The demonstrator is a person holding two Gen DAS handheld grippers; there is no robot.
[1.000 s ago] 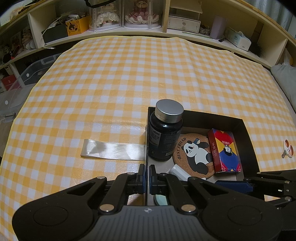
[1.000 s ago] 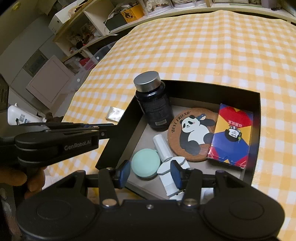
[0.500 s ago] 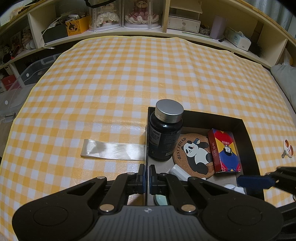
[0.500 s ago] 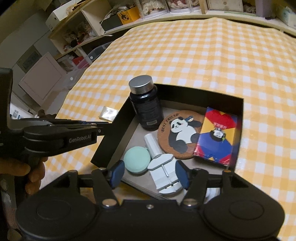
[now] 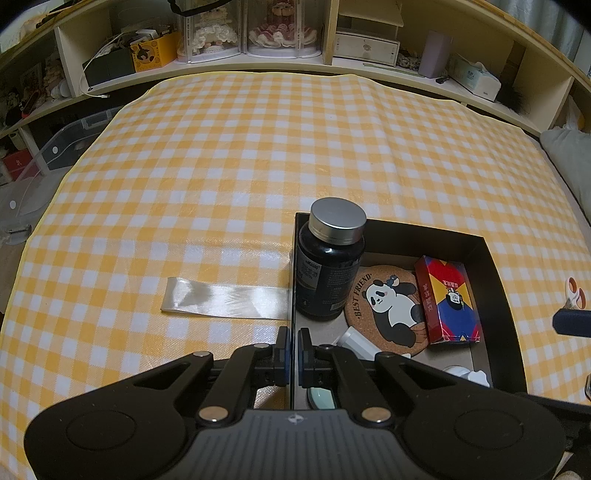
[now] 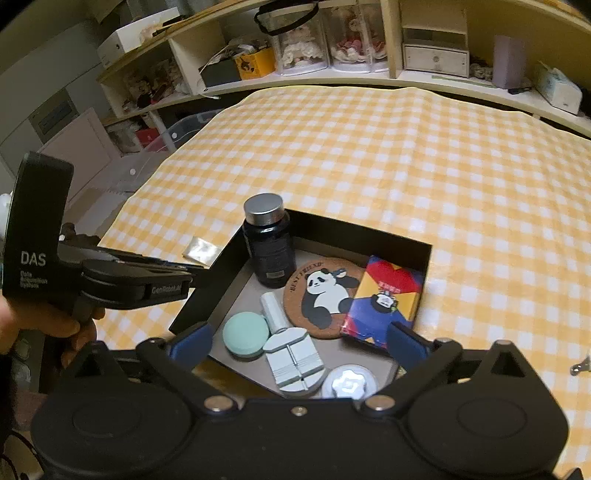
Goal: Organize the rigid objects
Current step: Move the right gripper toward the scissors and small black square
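A black box [image 5: 495, 266] [image 6: 369, 230] sits on the yellow checked cloth. It holds a dark bottle with a silver cap [image 5: 330, 264] [image 6: 269, 245], a panda coaster [image 5: 388, 304] [image 6: 325, 295], a red and blue card pack [image 5: 448, 306] [image 6: 384, 299], a mint round case [image 6: 245, 334], a pale blue tool [image 6: 295, 360] and a white cap [image 6: 349, 382]. My left gripper [image 5: 294, 354] is shut on the box's left wall. My right gripper [image 6: 295, 338] is open and empty, held above the box's near side.
A strip of clear tape [image 5: 225, 297] lies on the cloth left of the box. Small scissors [image 5: 574, 293] lie right of the box. Shelves with boxes and doll cases [image 5: 258, 33] line the far edge. A clear bin [image 5: 33, 170] stands at the left.
My right gripper has opened wider and pulled up and back from the box, leaving the pale blue tool and white cap inside. The left gripper has not moved.
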